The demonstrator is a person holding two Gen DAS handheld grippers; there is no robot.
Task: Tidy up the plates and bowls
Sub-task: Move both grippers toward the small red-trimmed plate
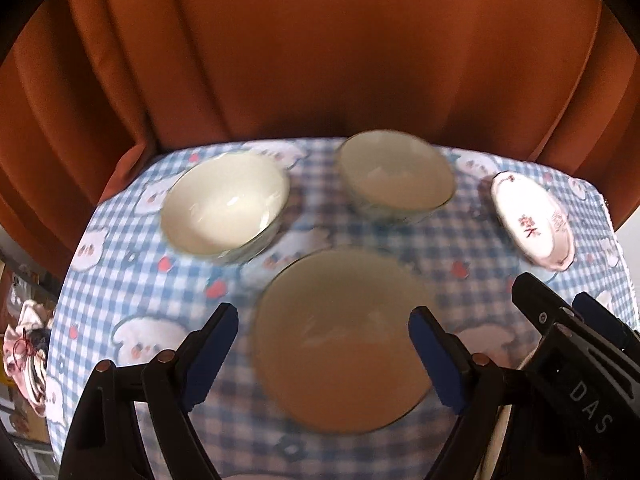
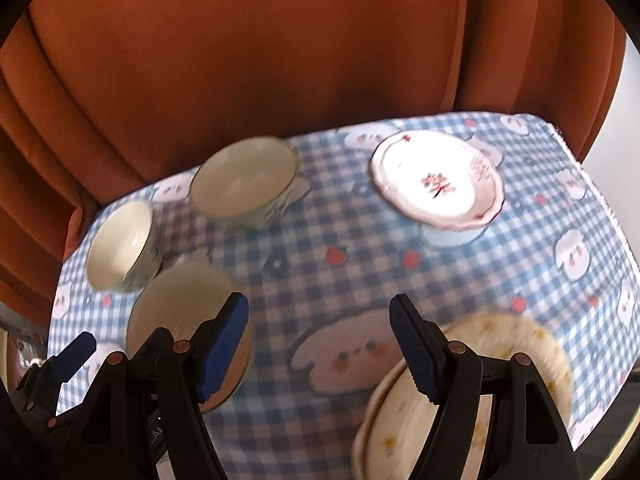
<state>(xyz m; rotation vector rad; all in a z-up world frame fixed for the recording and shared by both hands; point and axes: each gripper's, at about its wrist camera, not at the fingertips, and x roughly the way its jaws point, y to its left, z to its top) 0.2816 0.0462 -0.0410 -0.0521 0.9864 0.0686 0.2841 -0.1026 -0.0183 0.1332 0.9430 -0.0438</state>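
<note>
With both the left gripper and right gripper held wide and empty, the near bowl on the checked tablecloth could be knocked sideways if approached off-centre.

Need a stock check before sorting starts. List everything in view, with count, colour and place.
Bowls: three, cream-white, two at the far side of the table, one nearest the left gripper.
Pink-rimmed plate: one, white with red motif, far right, resting on a pale blue dish.
Yellow-patterned plates: apparently two stacked, cream, near right.
Tablecloth: one, blue-white check with cartoon prints.
Curtain: orange, behind the table.
Left gripper: black with blue pads, open, empty.
Right gripper: same, open, empty.
</note>
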